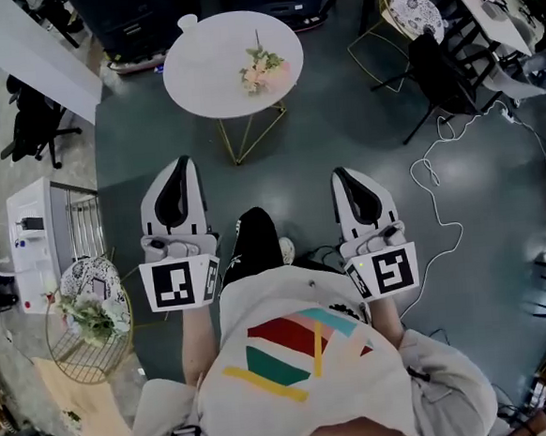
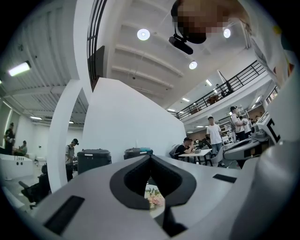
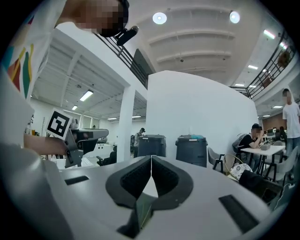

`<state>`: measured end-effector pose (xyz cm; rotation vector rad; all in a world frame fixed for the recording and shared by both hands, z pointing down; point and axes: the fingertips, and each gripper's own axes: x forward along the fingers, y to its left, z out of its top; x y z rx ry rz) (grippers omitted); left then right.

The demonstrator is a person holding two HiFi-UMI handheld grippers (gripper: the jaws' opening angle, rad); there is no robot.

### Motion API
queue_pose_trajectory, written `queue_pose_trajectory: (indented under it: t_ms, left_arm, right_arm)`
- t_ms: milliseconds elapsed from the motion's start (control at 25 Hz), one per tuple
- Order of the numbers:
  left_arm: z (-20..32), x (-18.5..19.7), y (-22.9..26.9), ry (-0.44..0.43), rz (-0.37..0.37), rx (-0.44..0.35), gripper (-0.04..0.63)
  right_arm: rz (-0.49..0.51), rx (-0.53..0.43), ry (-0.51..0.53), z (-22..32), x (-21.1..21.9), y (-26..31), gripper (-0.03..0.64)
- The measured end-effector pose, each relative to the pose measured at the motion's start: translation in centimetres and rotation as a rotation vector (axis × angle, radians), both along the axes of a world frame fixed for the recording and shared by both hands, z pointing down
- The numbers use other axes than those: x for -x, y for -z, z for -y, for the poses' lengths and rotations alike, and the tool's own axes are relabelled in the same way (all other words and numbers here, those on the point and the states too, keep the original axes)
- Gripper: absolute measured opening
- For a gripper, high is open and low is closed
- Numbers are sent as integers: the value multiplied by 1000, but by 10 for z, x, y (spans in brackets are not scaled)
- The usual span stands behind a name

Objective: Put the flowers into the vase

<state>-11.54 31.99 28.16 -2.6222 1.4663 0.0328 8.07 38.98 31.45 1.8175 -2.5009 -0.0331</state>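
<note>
The left tongs (image 1: 184, 163) are closed and hold nothing. The right tongs (image 1: 339, 173) are closed too, with nothing in them. Both point level, out in front of the person, and they are well apart from each other.

Ahead stands a round white worktop (image 1: 214, 71). The flowers (image 1: 261, 70) lie on it, near the middle, far from both tongs. In the left gripper view, the flowers (image 2: 154, 199) peek through the gap under the closed tips.

I think this is the first step: going to the flowers. Next, one pair of tongs must get close, open, and pinch the stems.

The bunch seems to lie flat. Its long line runs away from the person, thin green end farthest.

A small white thing (image 1: 187, 22) sits at the far rim. It may be the vase; I cannot tell.
</note>
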Motion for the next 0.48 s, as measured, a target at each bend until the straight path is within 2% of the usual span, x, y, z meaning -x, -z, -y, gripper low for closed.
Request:
queue_pose_trajectory:
  t_ms: [200,480]
  left_arm:
    - [13,-1,5,37,-3,-17,8]
    - [56,6,-3,62,-33,-9,6]
  right_arm:
    - [-8,38,50,6,-7,-14,14]
    - [-21,40,88,52,-1,-21,14]
